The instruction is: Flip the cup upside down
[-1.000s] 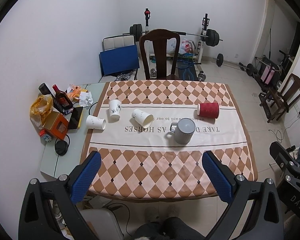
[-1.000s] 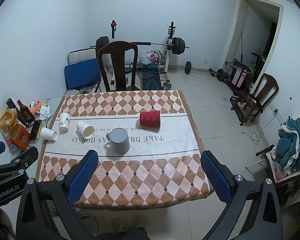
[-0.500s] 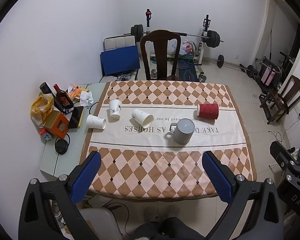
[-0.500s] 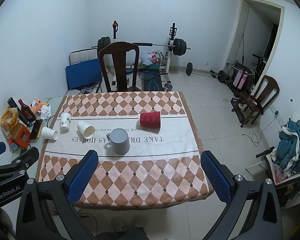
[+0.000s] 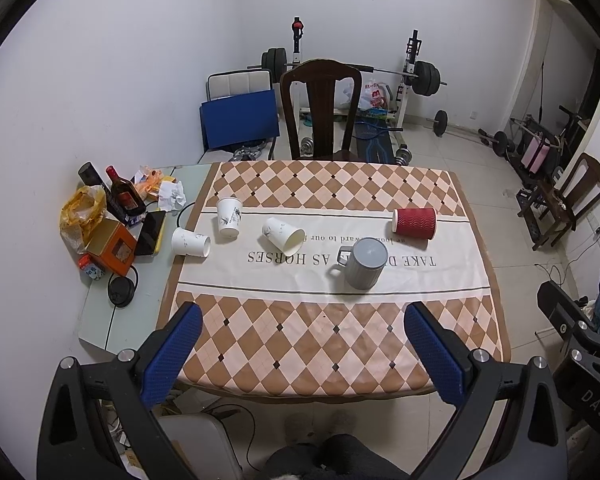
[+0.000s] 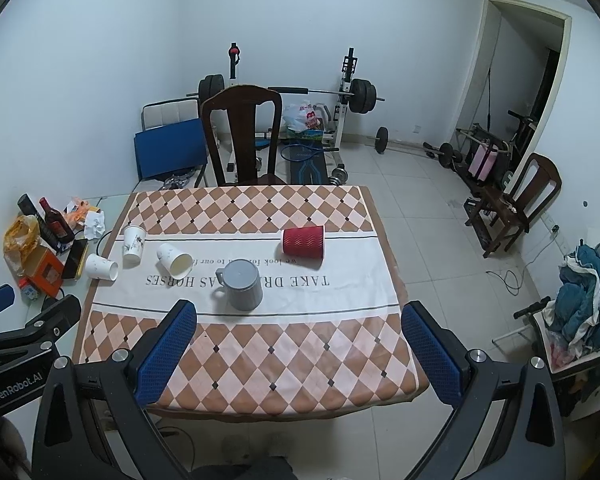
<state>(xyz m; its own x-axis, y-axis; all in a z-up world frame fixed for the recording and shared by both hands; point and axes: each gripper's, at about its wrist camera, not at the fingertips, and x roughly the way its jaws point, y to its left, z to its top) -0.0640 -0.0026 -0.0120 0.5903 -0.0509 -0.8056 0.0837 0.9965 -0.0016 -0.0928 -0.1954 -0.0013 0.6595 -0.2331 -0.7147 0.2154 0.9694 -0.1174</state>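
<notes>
A table under a brown-and-peach diamond-patterned cloth (image 5: 300, 344) carries a grey ribbed mug (image 5: 364, 263) standing bottom-up on the cloth's white band, near a red ribbed paper cup (image 5: 414, 222) lying on its side. Three white paper cups sit further left: one standing (image 5: 228, 223), two tipped over (image 5: 283, 235) (image 5: 190, 242). The left gripper (image 5: 300, 354) and right gripper (image 6: 298, 354) hover above the near edge, blue-padded fingers (image 5: 172, 354) spread wide, holding nothing.
</notes>
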